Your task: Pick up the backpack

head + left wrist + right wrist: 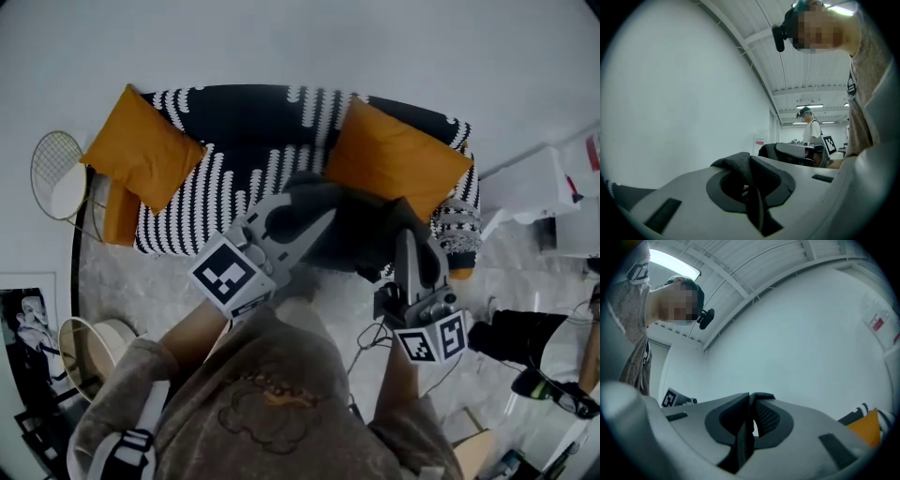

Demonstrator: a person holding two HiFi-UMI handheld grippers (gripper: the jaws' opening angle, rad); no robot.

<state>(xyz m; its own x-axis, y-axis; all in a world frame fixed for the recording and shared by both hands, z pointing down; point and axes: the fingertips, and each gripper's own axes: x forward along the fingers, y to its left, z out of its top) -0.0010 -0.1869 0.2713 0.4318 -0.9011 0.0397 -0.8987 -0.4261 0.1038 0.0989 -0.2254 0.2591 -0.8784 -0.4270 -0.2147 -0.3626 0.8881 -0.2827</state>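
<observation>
The dark grey backpack [361,234] hangs in the air in front of the sofa, held between both grippers in the head view. My left gripper [314,223] reaches in from the lower left and is shut on a fold of the backpack's dark grey fabric [740,164]. My right gripper [409,246] comes up from the lower right and is shut on a black mesh-lined strap [764,414]. In both gripper views the cloth is pinched between the jaws: left gripper [751,183], right gripper [749,422]. The bag's lower part is hidden behind the grippers and my arms.
A black-and-white patterned sofa [253,141] with two orange cushions [145,150] [394,159] stands behind the bag. A round wire side table [58,173] is at the left, white furniture [544,192] and dark items [511,337] at the right. Another person [810,131] stands far off.
</observation>
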